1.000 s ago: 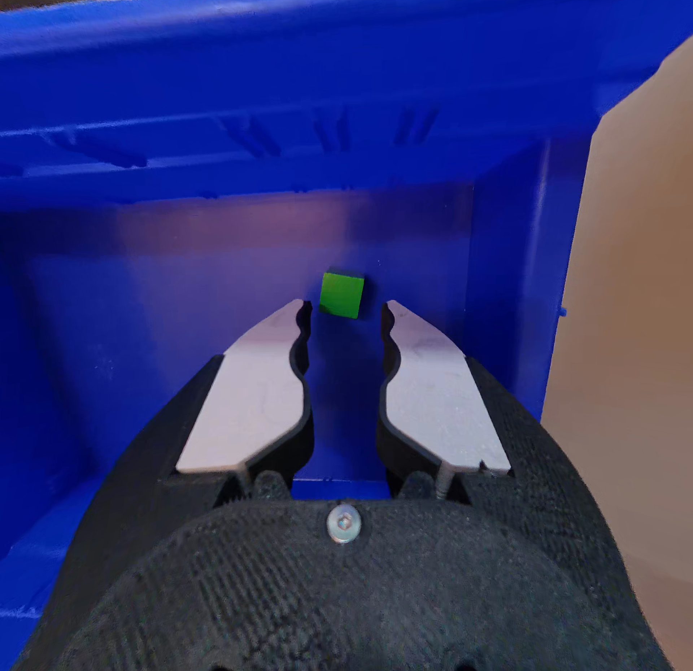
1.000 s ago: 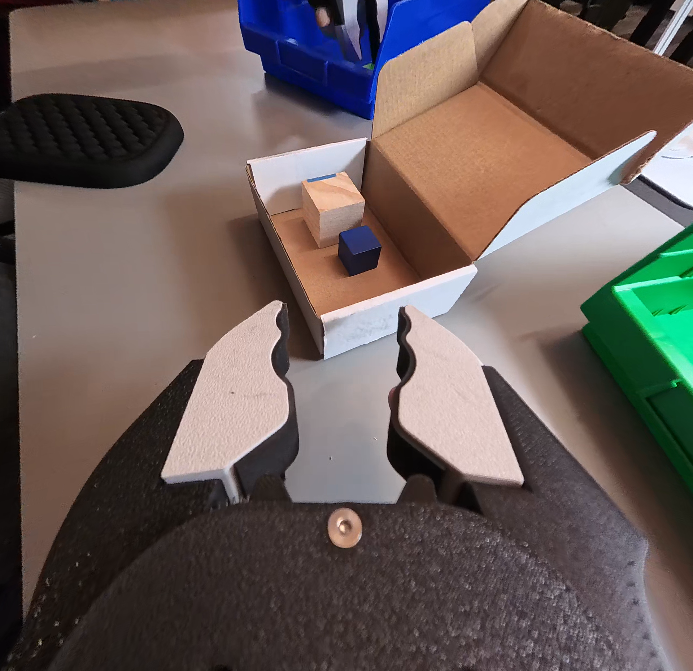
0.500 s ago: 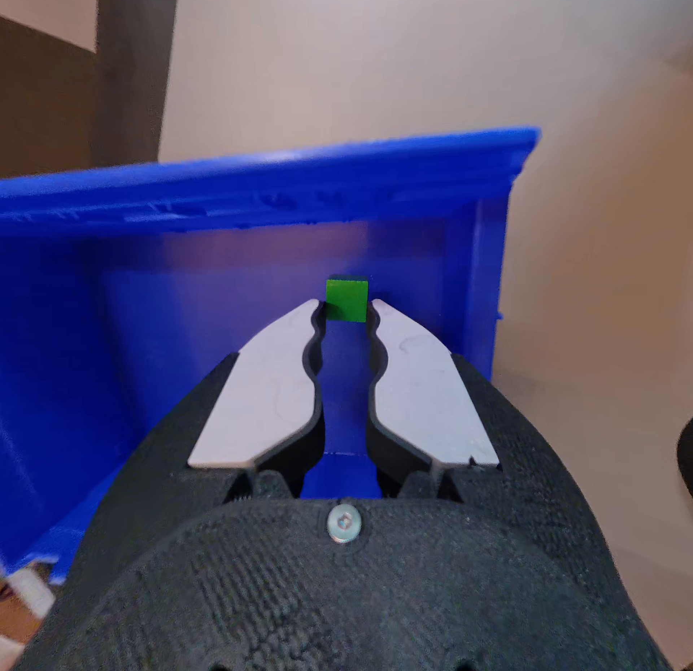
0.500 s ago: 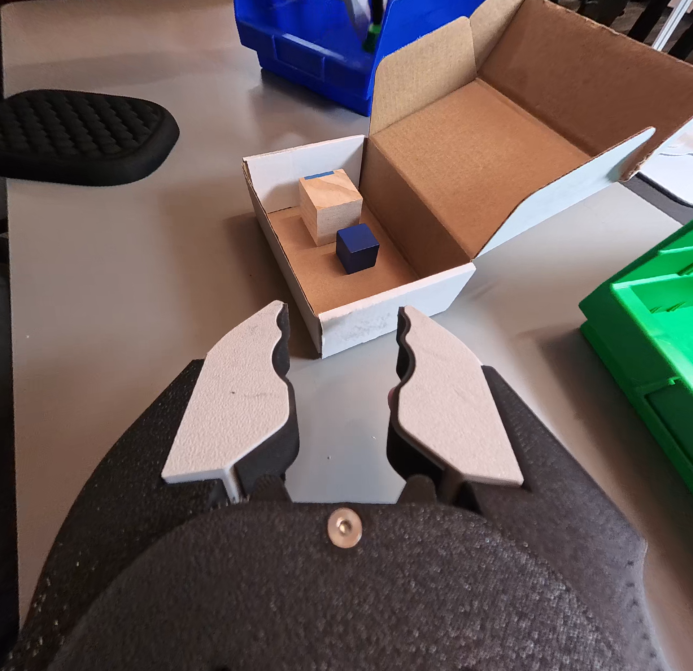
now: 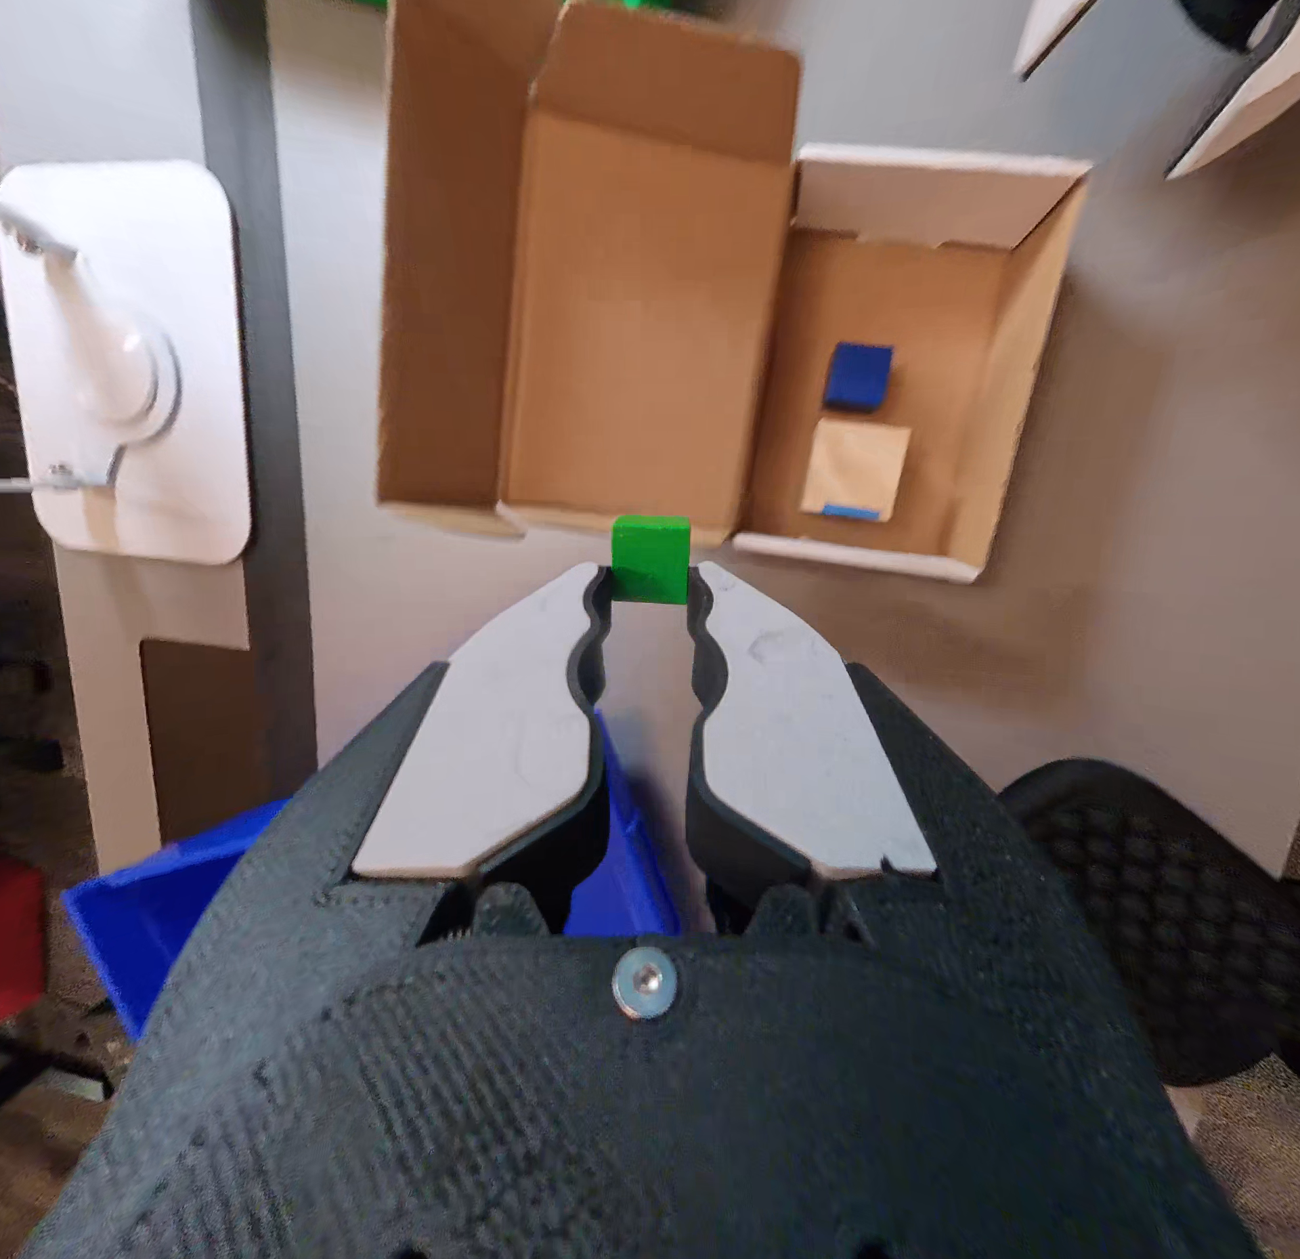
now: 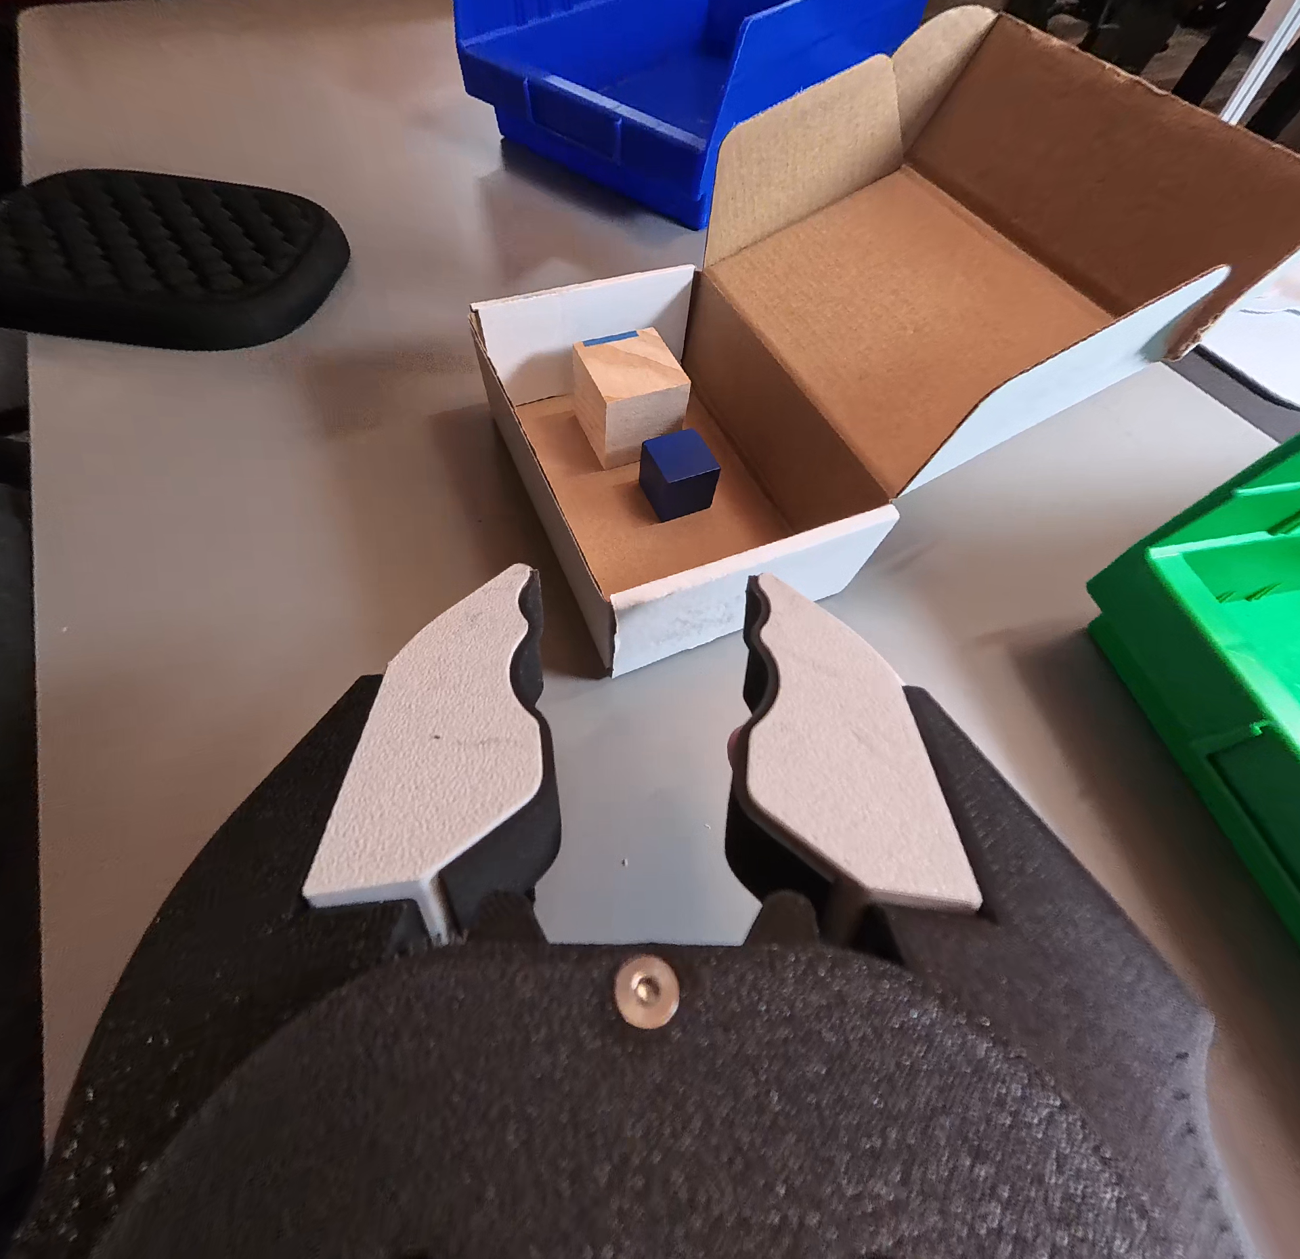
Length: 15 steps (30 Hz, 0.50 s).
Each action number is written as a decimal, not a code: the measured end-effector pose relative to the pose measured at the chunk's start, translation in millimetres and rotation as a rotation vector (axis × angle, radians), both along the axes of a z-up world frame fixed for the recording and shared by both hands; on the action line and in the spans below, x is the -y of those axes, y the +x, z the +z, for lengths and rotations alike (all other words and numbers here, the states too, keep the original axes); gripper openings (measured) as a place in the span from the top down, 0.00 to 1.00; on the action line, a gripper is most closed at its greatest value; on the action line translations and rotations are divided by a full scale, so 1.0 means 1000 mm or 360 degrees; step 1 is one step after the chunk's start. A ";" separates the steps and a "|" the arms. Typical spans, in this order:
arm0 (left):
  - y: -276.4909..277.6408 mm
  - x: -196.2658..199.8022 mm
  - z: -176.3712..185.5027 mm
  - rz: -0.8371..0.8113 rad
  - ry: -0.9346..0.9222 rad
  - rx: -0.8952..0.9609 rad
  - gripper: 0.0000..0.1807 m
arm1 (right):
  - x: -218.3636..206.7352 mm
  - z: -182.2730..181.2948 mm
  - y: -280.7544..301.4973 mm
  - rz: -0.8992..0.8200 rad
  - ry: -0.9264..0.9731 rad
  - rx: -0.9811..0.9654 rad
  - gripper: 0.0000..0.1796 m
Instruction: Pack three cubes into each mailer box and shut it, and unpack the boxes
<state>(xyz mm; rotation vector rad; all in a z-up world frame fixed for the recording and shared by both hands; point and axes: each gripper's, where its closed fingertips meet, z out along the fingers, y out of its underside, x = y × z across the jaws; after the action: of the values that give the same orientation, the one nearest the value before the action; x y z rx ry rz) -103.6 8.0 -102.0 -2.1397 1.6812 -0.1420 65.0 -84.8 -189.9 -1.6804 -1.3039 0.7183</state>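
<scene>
My left gripper [image 5: 648, 578] is shut on a small green cube [image 5: 649, 558] and holds it in the air above the table, just short of the open mailer box [image 5: 872, 543]. The box holds a wooden cube [image 5: 855, 469] and a dark blue cube [image 5: 858, 377]. In the right wrist view the same box [image 6: 703, 613] stands with its lid folded back, the wooden cube [image 6: 629, 391] and blue cube [image 6: 679, 474] inside. My right gripper [image 6: 644, 613] is open and empty, low over the table at the box's near corner.
A blue bin [image 6: 633, 64] stands behind the box and shows under my left gripper [image 5: 141, 923]. A green bin [image 6: 1224, 634] is at the right. A black textured pad [image 6: 155, 261] lies at the left. A white device [image 5: 126, 360] lies left of the box lid. Across from one pair of fingers to the other is roughly 20 centimetres.
My left gripper closed on the green cube inside the blue bin, lifted it out and swung over toward the mailer box. The right gripper has barely moved.
</scene>
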 end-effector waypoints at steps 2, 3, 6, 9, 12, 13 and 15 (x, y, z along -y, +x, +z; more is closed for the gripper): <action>0.023 0.007 -0.004 -0.0038 0.0000 -0.0012 0.89 | 0.000 0.001 0.001 -0.0001 0.0003 -0.0007 0.70; 0.034 0.011 -0.007 -0.0064 -0.0003 -0.0013 0.89 | 0.000 0.002 0.001 -0.0001 0.0004 -0.0011 0.70; 0.064 0.024 -0.019 -0.0136 -0.0054 0.0009 0.89 | 0.000 0.003 0.002 -0.0003 0.0007 -0.0018 0.70; 0.087 0.032 -0.035 -0.0176 -0.0102 0.0009 0.89 | 0.000 0.004 0.002 -0.0004 0.0011 -0.0022 0.70; 0.106 0.039 -0.054 -0.0205 -0.0159 0.0025 0.89 | 0.000 0.005 0.003 -0.0005 0.0012 -0.0027 0.70; 0.111 0.042 -0.061 -0.0228 -0.0178 0.0029 0.89 | 0.000 0.004 0.003 -0.0006 0.0011 -0.0026 0.70; 0.118 0.045 -0.074 -0.0248 -0.0198 0.0016 0.89 | 0.000 0.004 0.003 -0.0006 0.0008 -0.0026 0.70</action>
<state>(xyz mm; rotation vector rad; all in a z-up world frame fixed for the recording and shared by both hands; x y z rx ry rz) 14.5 -36.8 -175.9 -2.0895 1.8776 -0.3094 68.5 -84.7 -186.0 -1.6694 -1.2899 0.7246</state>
